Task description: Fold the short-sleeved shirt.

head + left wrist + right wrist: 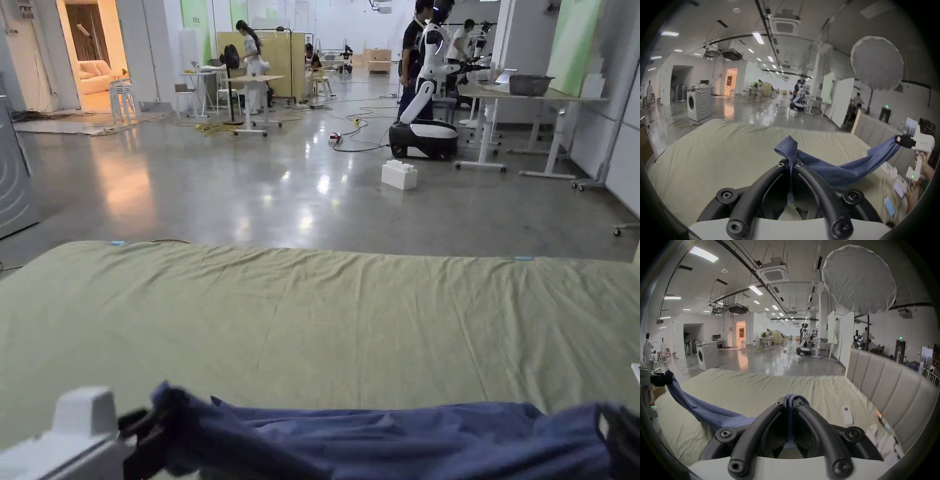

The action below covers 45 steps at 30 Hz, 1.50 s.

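A dark blue short-sleeved shirt [387, 440] hangs stretched between my two grippers above the near edge of a bed with an olive-green sheet [312, 312]. My left gripper [791, 164] is shut on one end of the shirt [826, 172], a hemmed corner sticking up past its jaws. My right gripper [790, 400] is shut on the other end, with the shirt [713, 412] sagging away toward the left gripper [661, 380]. In the head view the left gripper [140, 425] sits at the lower left and the right gripper [619, 437] at the lower right edge.
A padded beige headboard [891, 386] bounds the bed on the right. A white remote [847, 416] and small items lie on the sheet near it. Beyond the bed is a shiny floor with a washing machine [699, 105], a white robot [428, 94], tables and people.
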Available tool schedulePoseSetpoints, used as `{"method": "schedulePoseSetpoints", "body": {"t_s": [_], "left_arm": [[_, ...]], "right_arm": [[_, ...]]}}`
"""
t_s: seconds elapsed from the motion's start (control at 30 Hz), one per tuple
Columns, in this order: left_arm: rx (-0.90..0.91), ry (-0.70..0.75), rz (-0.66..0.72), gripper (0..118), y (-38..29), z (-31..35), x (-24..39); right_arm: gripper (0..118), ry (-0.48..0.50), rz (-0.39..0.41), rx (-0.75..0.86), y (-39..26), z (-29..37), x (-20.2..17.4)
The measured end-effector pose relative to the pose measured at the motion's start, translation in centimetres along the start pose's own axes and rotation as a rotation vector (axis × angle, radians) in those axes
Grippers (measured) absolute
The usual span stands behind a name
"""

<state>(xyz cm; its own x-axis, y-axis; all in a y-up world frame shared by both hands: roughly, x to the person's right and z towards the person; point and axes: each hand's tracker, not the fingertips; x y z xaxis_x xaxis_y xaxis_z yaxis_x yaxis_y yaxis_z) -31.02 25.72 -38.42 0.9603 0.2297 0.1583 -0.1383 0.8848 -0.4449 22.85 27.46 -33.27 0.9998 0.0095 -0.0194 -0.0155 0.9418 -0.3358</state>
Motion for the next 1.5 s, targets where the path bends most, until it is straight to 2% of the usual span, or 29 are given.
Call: {"method": "schedulePoseSetpoints", "body": {"t_s": [0.07, 0.1, 0.17, 0.23, 0.3, 0.37, 0.43, 0.57, 0.87, 1.03, 1.07, 1.1, 1.13, 1.17, 1.2, 1.23, 1.27, 1.33, 1.5], "left_arm": [[-0.060, -0.006, 0.079, 4, -3.8, 2.1, -1.1], [-0.073, 0.006, 0.074, 4, -5.7, 2.9, -1.9], [-0.090, 0.039, 0.080, 4, -8.7, 4.8, -3.2], [-0.110, 0.010, 0.101, 4, -11.1, 6.6, -3.5], [-0.133, 0.020, 0.125, 4, -13.3, 8.5, -4.6], [-0.139, 0.016, 0.099, 4, -14.6, 9.0, -4.3], [-0.185, 0.000, 0.129, 4, -15.4, 9.3, -4.6], [-0.207, 0.015, 0.115, 4, -16.6, 9.5, -4.5], [-0.208, 0.034, 0.090, 4, -16.5, 9.5, -4.4], [-0.239, 0.085, 0.040, 5, -17.5, 8.7, -4.3], [-0.239, 0.110, 0.035, 10, -17.5, 8.9, -4.4], [-0.226, 0.130, 0.034, 21, -17.4, 9.4, -4.6], [-0.193, 0.138, 0.042, 41, -17.2, 10.1, -4.8], [-0.174, 0.152, 0.045, 71, -16.7, 10.8, -4.7], [-0.154, 0.159, 0.063, 84, -16.1, 11.7, -4.5], [-0.117, 0.171, 0.065, 91, -15.6, 12.6, -4.4], [-0.064, 0.181, 0.052, 92, -14.6, 13.6, -3.8], [0.012, 0.185, -0.003, 93, -12.5, 15.6, -2.1], [0.216, 0.235, -0.184, 93, -8.1, 19.2, 3.5]], "right_arm": [[6, 0.008, -0.046, -0.119, -4.0, 2.4, -0.1], [6, -0.009, -0.053, -0.157, -5.9, 3.5, -0.2], [6, -0.001, -0.029, -0.245, -8.7, 5.4, -0.6], [6, -0.003, 0.009, -0.292, -10.8, 7.3, -1.3], [6, -0.006, 0.004, -0.339, -12.4, 8.3, -1.5], [6, -0.019, -0.017, -0.355, -13.5, 8.9, -1.4], [6, -0.019, -0.036, -0.389, -14.0, 8.7, -1.5], [6, -0.021, -0.009, -0.428, -14.7, 8.7, -1.6], [6, -0.032, -0.095, -0.429, -15.0, 9.6, -0.3], [6, -0.026, -0.055, -0.460, -16.4, 8.6, -0.4], [6, -0.033, -0.041, -0.480, -16.6, 8.6, -0.2], [7, -0.053, -0.030, -0.480, -16.7, 8.9, -0.1], [12, -0.058, -0.028, -0.471, -16.9, 9.3, 0.0], [34, -0.060, -0.032, -0.460, -16.7, 9.9, 0.2], [52, -0.066, -0.048, -0.433, -16.4, 10.6, 0.4], [63, -0.066, -0.075, -0.400, -16.0, 11.3, 0.5], [63, -0.066, -0.095, -0.362, -15.4, 12.2, 0.3], [65, -0.094, -0.083, -0.196, -14.1, 14.3, -0.4], [67, -0.042, -0.081, 0.019, -9.6, 16.8, -3.0]]}}
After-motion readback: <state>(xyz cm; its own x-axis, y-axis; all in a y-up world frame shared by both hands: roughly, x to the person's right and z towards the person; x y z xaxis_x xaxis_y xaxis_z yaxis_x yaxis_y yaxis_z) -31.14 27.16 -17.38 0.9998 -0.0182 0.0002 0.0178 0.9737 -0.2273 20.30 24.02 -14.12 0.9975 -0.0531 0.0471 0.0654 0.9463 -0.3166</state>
